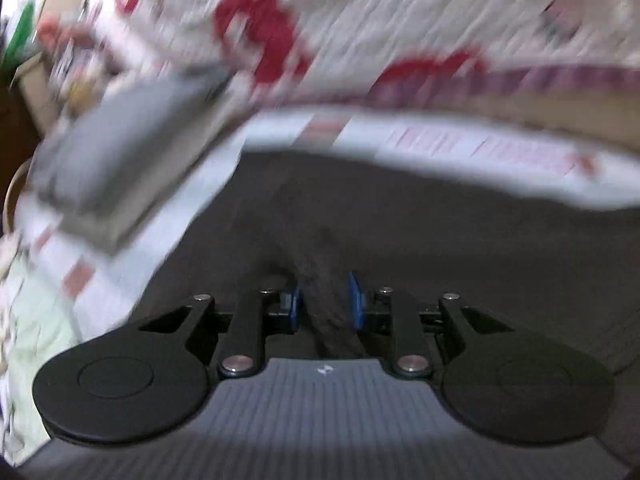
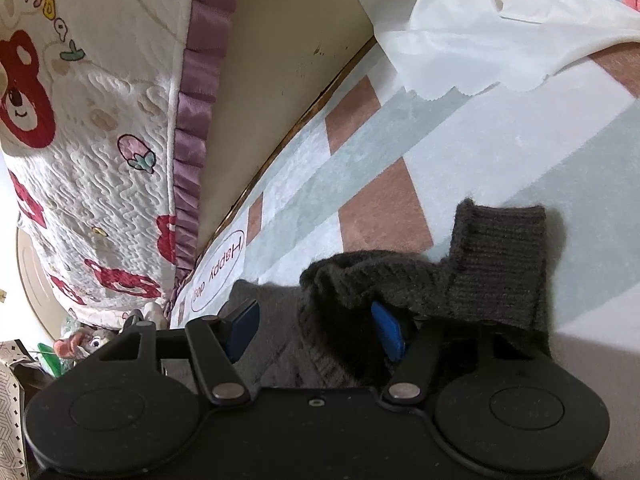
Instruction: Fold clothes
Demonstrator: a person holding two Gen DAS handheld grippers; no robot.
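The left gripper (image 1: pixel 326 300) is pinching a fold of dark sweater (image 1: pixel 400 220) lying on the bed (image 2: pixel 500 132). The right gripper (image 2: pixel 316 330) is gaping, the cuff (image 2: pixel 496 264) draping over one finger; unclamped, it may be slipping free.

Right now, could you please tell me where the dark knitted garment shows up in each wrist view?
Left wrist view: the dark knitted garment fills the lower middle, a fold of it pinched in the left gripper.
Right wrist view: it lies at lower centre and right, its ribbed cuff over the right gripper.
Shared landmark: the bear-print quilt.
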